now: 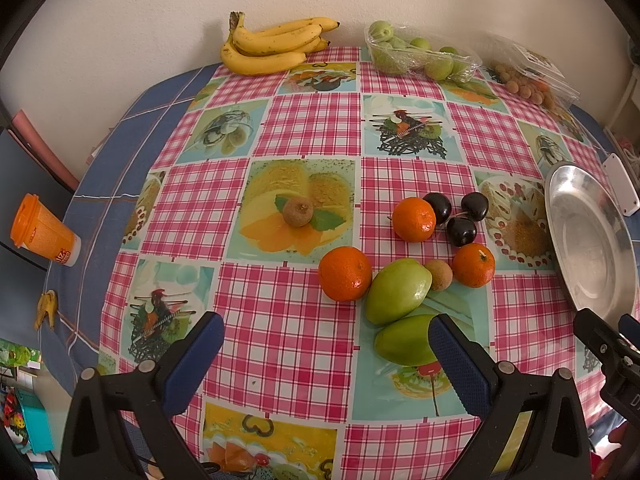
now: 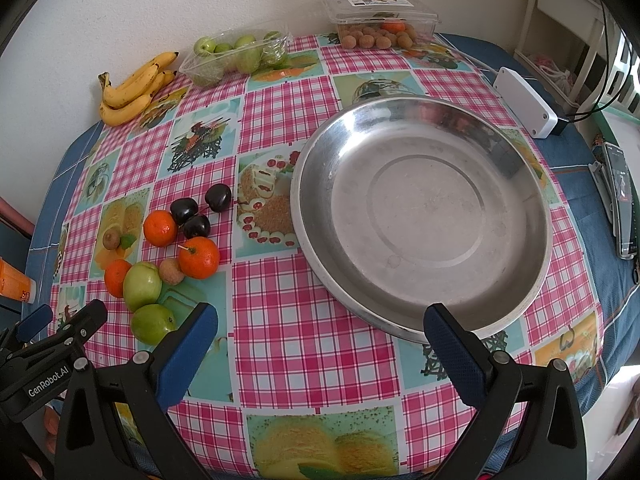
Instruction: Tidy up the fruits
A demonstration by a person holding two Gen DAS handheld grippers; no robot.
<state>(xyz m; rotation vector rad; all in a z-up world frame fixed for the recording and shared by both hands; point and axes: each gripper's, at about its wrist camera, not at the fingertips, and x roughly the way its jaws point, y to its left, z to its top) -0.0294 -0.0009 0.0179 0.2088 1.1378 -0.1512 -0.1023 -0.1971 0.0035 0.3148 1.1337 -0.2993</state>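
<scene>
Loose fruit lies on the checked tablecloth: three oranges [image 1: 345,273] [image 2: 199,257], two green fruits [image 1: 397,290] [image 2: 142,285], three dark cherries [image 1: 461,231] [image 2: 196,225], a small brown fruit [image 1: 438,275] and a kiwi-like fruit [image 1: 298,211]. An empty steel plate [image 2: 420,216] sits to their right and shows at the right edge of the left wrist view [image 1: 588,240]. My left gripper [image 1: 326,338] is open and empty, just in front of the nearer green fruit [image 1: 406,340]. My right gripper [image 2: 320,330] is open and empty at the plate's near rim.
A banana bunch [image 1: 272,46], a clear tray of green fruit [image 1: 420,54] and a clear box of small brown fruit [image 2: 380,20] stand along the back wall. An orange cup [image 1: 42,232] is at the left edge. A white box [image 2: 524,102] and a phone [image 2: 620,200] lie right.
</scene>
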